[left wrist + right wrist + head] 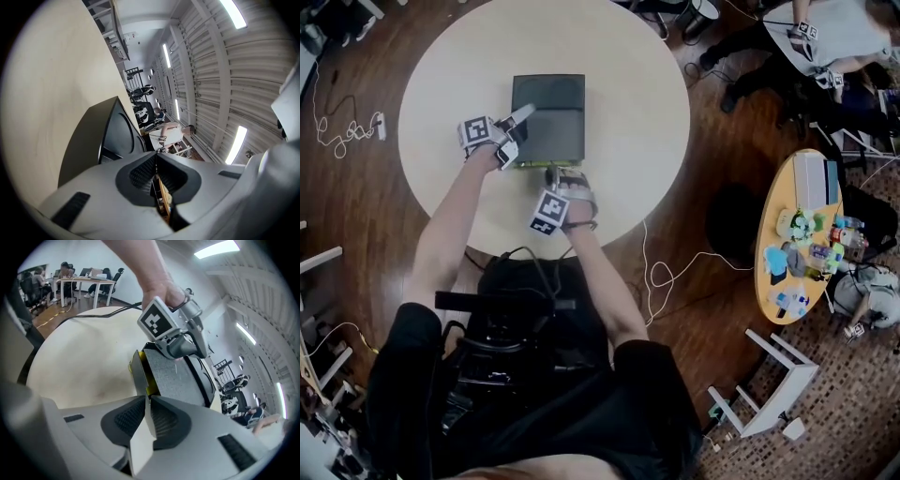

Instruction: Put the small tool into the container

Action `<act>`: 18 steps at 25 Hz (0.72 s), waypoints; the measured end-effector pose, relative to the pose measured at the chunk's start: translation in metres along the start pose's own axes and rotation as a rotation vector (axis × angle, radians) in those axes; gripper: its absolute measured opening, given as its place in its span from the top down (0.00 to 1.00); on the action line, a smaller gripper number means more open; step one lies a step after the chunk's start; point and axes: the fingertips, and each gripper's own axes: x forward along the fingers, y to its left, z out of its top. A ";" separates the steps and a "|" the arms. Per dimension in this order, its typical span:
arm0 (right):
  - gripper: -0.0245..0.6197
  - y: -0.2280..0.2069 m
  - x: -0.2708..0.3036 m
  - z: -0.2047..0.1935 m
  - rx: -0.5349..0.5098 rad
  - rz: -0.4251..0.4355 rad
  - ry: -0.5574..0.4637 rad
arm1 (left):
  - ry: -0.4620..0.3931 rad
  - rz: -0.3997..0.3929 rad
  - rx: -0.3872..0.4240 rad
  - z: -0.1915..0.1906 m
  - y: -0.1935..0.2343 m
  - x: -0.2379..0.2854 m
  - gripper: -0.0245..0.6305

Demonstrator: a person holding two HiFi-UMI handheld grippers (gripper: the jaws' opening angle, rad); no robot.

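Along the near edge of the dark rectangular container (548,117) you can see a narrow yellow-green strip (536,165). It is tucked between the container's grey textured slab (176,376) and a thin pale flap (140,446). You cannot tell whether that strip is the small tool, and no view shows the tool plainly.

The container sits near the middle of the round cream bench (441,94), and its far half looks darker than its near half. Your right tongs (147,399) are clenched on the flap at the container's near side, with one pad against each face of it. Your left tongs (523,114) reach over the container's left edge. Their tips meet, clenched, and you cannot make out anything pinched between them. The left tongs lie farther from you than the right, and the two are near each other. Each carries a black-and-white marker cube (475,131) turned up toward you.

Around the bench is a dark wooden floor (356,206), with a looping white cable (661,277) on it to the right. Farther right stands an oval orange table (787,187) crowded with small colourful objects (802,253). A white-framed stool (769,380) stands nearer to you than that table. A person (830,33) sits at the far right.
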 end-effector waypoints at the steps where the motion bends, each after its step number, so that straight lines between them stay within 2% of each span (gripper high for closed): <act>1: 0.89 0.001 -0.005 -0.004 0.056 0.015 -0.016 | -0.008 -0.002 -0.001 0.001 0.000 -0.001 0.97; 3: 0.89 0.001 -0.016 -0.012 0.245 0.087 -0.076 | -0.045 -0.031 -0.008 0.005 -0.005 -0.006 0.97; 7: 0.90 -0.006 -0.046 -0.038 0.821 0.296 -0.281 | -0.180 -0.152 0.034 0.012 -0.034 -0.033 0.97; 8: 0.93 -0.010 -0.053 -0.046 0.928 0.328 -0.329 | -0.200 -0.194 0.048 0.010 -0.048 -0.042 0.97; 10: 0.96 -0.014 -0.067 -0.061 1.044 0.363 -0.393 | -0.236 -0.260 0.078 -0.003 -0.076 -0.064 0.97; 11: 0.96 -0.015 -0.073 -0.066 1.080 0.381 -0.423 | -0.261 -0.265 0.097 -0.011 -0.086 -0.080 0.97; 14: 0.98 -0.013 -0.088 -0.068 1.196 0.477 -0.540 | -0.372 -0.187 0.145 -0.044 -0.095 -0.139 0.97; 18: 0.99 -0.009 -0.099 -0.060 1.369 0.660 -0.706 | -0.502 -0.058 0.149 -0.094 -0.102 -0.217 0.97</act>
